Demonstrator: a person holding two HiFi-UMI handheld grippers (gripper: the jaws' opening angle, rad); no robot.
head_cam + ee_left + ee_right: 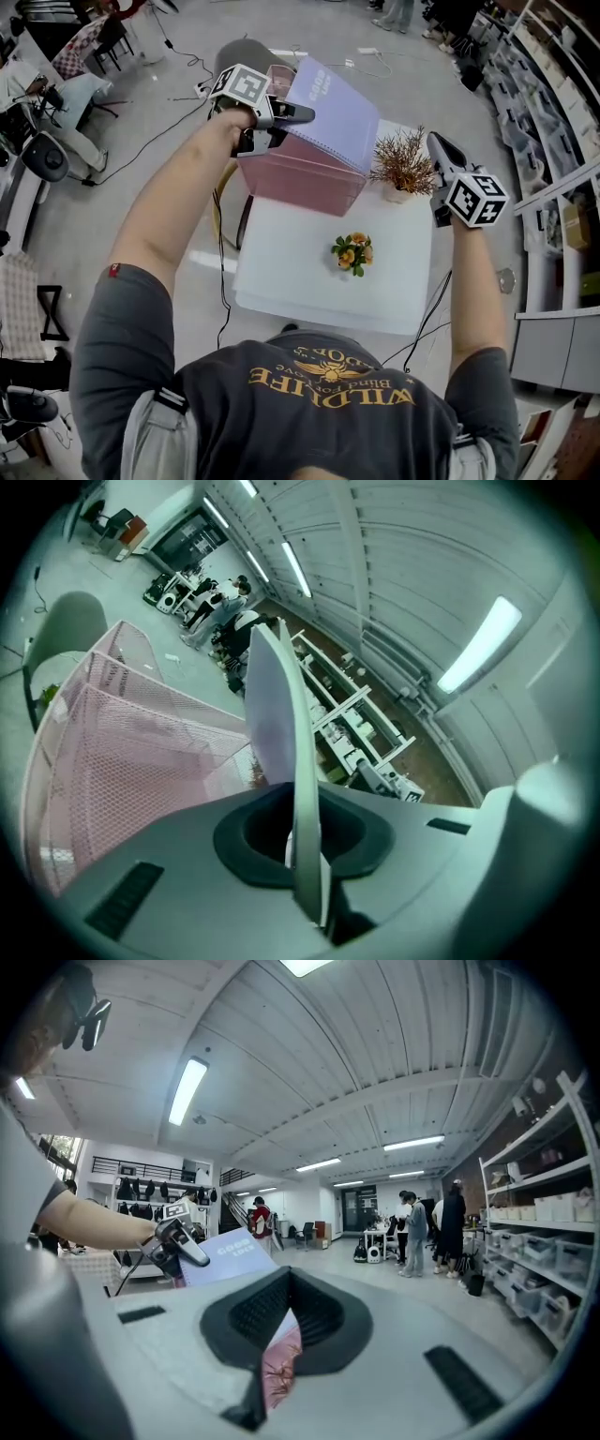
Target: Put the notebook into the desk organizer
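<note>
A lavender spiral notebook (342, 117) hangs tilted above the pink mesh desk organizer (300, 178), which stands at the far left of the white table (328, 277). My left gripper (300, 114) is shut on the notebook's left edge. In the left gripper view the notebook (277, 714) stands edge-on between the jaws, with the organizer (122, 752) below to the left. My right gripper (441, 145) is raised at the table's far right, shut and holding nothing. In the right gripper view the notebook (220, 1260) and the left gripper (178, 1241) appear ahead.
A dried twig plant in a small pot (403, 164) stands right of the organizer. A small orange flower ornament (352, 251) sits mid-table. A grey chair (246, 52) is behind the table, cables lie on the floor, and shelves (544, 112) line the right wall.
</note>
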